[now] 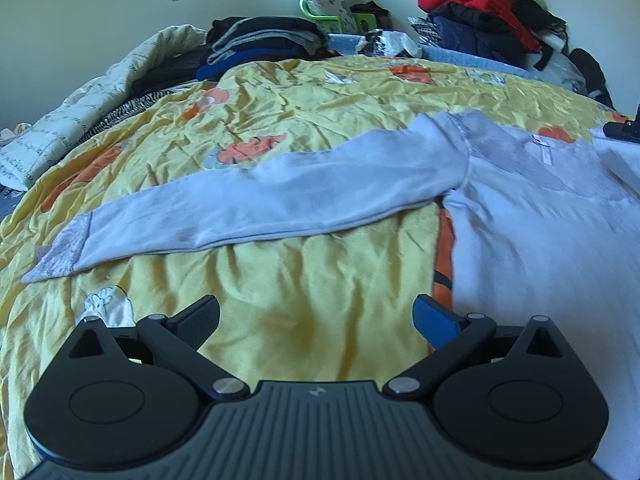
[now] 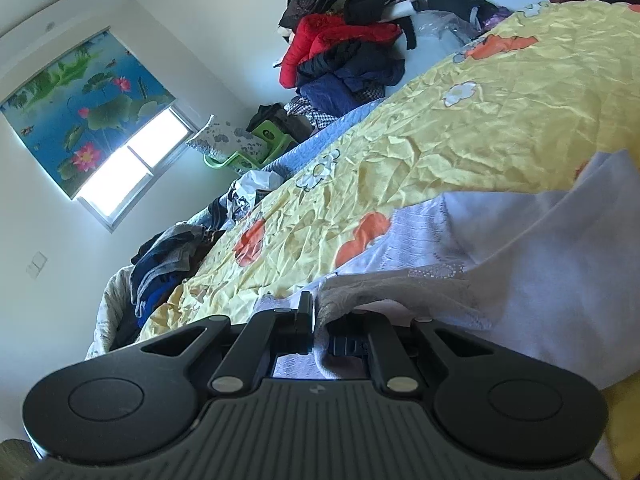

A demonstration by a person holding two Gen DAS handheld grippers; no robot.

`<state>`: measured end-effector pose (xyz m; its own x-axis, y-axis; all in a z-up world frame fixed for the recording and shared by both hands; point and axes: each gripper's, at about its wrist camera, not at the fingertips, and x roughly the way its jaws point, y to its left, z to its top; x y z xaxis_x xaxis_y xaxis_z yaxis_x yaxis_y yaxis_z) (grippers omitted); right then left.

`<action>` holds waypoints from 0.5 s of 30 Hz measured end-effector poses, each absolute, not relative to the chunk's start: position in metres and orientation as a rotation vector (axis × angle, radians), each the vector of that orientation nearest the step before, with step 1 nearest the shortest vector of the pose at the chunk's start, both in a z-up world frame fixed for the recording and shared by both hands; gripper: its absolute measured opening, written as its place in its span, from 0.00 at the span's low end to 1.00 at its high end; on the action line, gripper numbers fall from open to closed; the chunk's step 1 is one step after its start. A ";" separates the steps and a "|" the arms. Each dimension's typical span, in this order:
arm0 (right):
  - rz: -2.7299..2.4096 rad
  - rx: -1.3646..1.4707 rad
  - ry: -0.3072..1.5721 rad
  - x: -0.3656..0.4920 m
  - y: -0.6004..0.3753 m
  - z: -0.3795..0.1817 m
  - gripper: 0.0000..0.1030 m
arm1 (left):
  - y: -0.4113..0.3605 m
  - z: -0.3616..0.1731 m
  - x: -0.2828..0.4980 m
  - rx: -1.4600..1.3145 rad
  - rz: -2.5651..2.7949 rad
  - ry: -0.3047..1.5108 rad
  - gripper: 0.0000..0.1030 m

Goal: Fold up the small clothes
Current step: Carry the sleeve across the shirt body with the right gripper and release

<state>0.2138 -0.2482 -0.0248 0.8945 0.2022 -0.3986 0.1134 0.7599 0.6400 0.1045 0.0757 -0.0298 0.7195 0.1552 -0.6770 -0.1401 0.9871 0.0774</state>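
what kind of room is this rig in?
Likely a home bedroom: a bed with a yellow floral sheet, clothes piles at its far edge, and a window with a lotus-print blind.

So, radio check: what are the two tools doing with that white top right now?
Left tool open, empty, above yellow quilt. Right tool shut on white top, at a grey-trimmed edge. Left sleeve spread flat. Nothing in the way.

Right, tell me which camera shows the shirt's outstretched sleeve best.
The left wrist view: the sleeve lies flat across the yellow bedspread, visible from shoulder to cuff. The right wrist view shows only bunched shirt fabric pinched in the right tool.
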 end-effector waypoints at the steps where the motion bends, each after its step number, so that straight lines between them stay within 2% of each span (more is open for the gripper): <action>1: 0.052 0.707 0.472 0.215 -0.245 -0.024 0.11 | 0.078 -0.030 0.105 0.021 0.170 0.747 1.00; 15: 0.050 0.599 0.495 0.249 -0.186 -0.018 0.11 | 0.110 -0.047 0.109 -0.003 0.275 0.680 1.00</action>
